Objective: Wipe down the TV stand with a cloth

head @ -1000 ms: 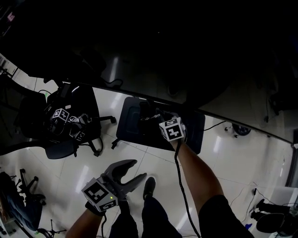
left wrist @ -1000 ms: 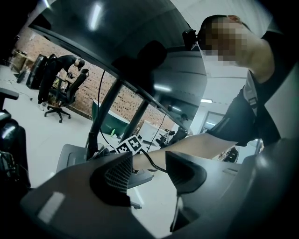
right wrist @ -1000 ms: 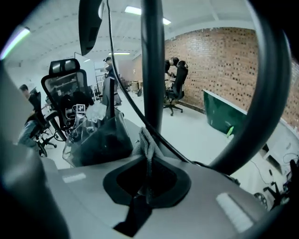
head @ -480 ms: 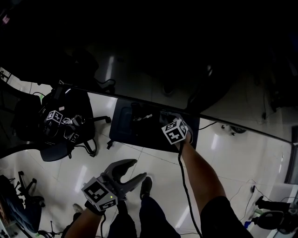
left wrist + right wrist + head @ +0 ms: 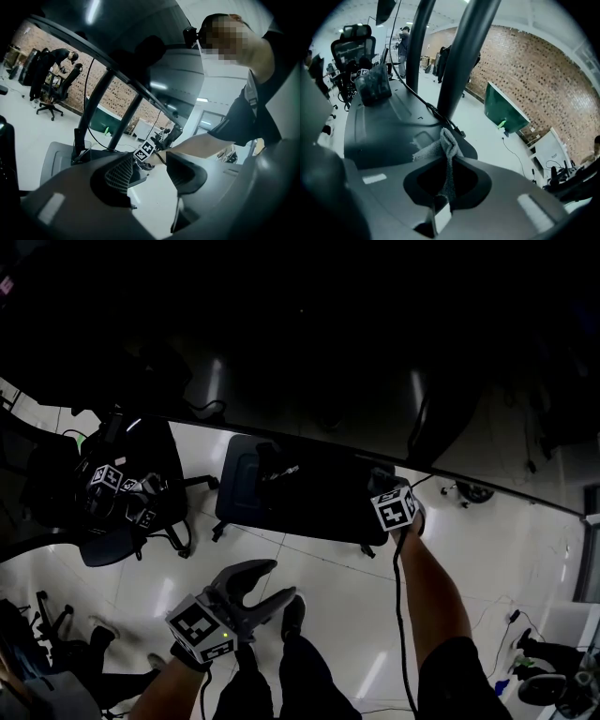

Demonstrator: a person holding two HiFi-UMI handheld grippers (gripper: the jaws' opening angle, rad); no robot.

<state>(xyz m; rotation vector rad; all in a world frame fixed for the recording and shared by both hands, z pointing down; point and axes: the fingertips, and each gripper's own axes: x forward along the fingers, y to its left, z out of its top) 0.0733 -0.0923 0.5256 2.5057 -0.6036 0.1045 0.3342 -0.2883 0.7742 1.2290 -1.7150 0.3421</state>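
Stand [image 5: 300, 495]: dark base, flat on the floor.
Left gripper [image 5: 272, 582]: jaws wide, nothing between them, well apart from the stand.
Right gripper [image 5: 447, 164]: jaws pinched on the cloth, over the stand's right end.
Cloth [image 5: 446, 149]: a bunched tuft at the jaw tips. I'd press it flatter, wipe in overlapping passes and skirt the cable [image 5: 433, 111].

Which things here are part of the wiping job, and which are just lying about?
In the job: cloth, right gripper shut on it, TV stand base.
Lying about: office chair, green board, open, empty left gripper.
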